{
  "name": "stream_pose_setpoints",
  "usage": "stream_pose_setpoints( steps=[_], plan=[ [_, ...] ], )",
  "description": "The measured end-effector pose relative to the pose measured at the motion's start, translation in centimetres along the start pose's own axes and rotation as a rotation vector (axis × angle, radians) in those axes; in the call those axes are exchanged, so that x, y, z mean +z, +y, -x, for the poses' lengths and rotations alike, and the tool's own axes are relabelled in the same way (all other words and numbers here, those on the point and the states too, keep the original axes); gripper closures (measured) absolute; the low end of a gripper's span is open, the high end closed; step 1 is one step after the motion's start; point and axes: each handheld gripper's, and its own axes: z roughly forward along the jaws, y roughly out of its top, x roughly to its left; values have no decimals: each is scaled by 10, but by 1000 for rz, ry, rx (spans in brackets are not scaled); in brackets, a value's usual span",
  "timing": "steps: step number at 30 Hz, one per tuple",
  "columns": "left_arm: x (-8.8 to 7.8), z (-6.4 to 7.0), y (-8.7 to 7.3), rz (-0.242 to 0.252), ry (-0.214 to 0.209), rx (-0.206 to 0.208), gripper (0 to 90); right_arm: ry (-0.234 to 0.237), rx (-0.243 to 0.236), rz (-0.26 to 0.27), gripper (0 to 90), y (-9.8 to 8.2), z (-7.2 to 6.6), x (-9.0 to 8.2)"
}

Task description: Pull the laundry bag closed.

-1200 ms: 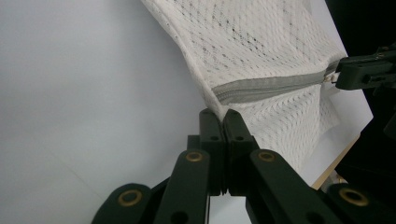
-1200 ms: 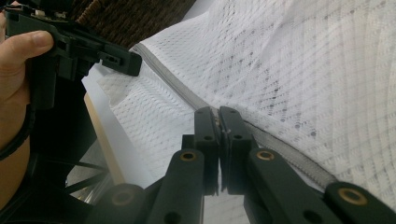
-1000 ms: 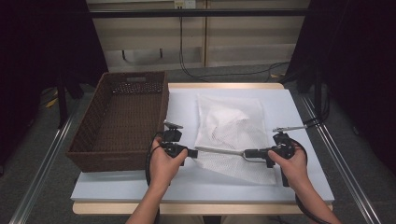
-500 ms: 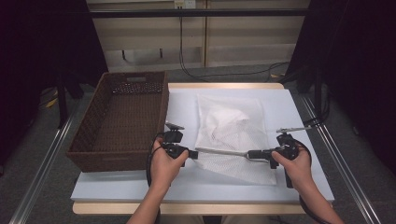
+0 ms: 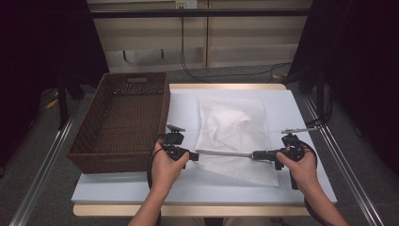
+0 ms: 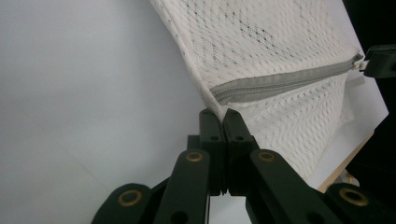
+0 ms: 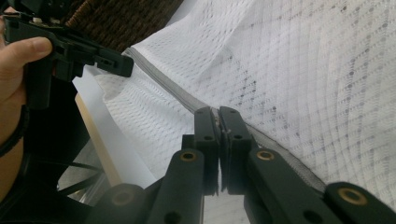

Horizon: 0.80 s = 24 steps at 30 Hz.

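Room: dark surroundings, pale cabinet fronts at twelve o'clock behind the white tabletop [image 5: 141,188], black cables on the grey floor.
Basket: brown woven basket [image 5: 123,122] sits at nine o'clock on the tabletop, its right wall just beside the mesh bag.
Left claw: the left claw [image 5: 194,155] is held in the person's left hand [image 5: 165,165] at about seven o'clock; its jaws are pressed together, pinching the left end of the bag's zipper edge, as the left gripper view shows [image 6: 219,114].
Mesh bag: white mesh laundry bag [image 5: 234,126] lies flat at the centre of the tabletop, reaching from twelve o'clock toward six o'clock; something pale shows dimly inside it.
Zipper: grey zipper [image 5: 226,153] runs straight between the two claws across the bag's near part, drawn taut and closed along its visible length.
Right claw: the right claw [image 5: 256,155], in the right hand [image 5: 299,165] at about five o'clock, has its jaws pressed together on the zipper's right end [image 7: 218,116].
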Motion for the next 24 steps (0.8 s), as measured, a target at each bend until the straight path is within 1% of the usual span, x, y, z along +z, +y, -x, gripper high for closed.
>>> stream_pose_setpoints(
  steps=[2,7,9,10,11,12,13,14,16,17,18,20,21,22,23,24],
  plan=[
    [0,-1,0,-8,-7,-2,890,-2,-3,-1,870,0,0,0],
    [0,-1,0,-2,-20,-10,890,-1,1,-4,870,0,1,0],
    [0,-1,0,-6,-22,-13,889,9,2,-3,870,0,3,-1],
    [1,0,-1,7,-18,-30,889,12,2,-3,870,0,3,-1],
    [0,-2,0,-10,-14,-6,890,3,2,-7,869,0,2,-1],
    [1,-1,-1,6,-15,-24,890,4,1,-6,870,1,2,-1],
    [1,0,-1,8,-19,-28,889,4,5,-2,870,1,2,-1],
    [0,-2,-1,-3,-18,-9,889,6,2,0,870,1,2,-2],
    [0,-1,-1,0,-14,-11,889,9,2,-3,869,1,2,-2],
    [1,-1,-1,-1,-16,-18,890,9,0,-5,870,1,3,-1],
    [1,-1,-1,-1,-15,-15,890,12,0,-8,869,1,3,-1],
    [1,0,-1,8,-11,-23,890,13,0,-8,870,1,3,0],
    [1,0,0,4,-12,-21,890,13,1,-9,870,1,3,0],
    [0,-1,0,-7,-12,-9,890,12,2,-10,870,0,4,0],
    [1,0,0,-9,-12,-16,890,12,3,-10,870,0,4,-1],
    [1,-1,0,-12,-9,-8,890,10,5,-13,870,0,4,-1]
  ],
)
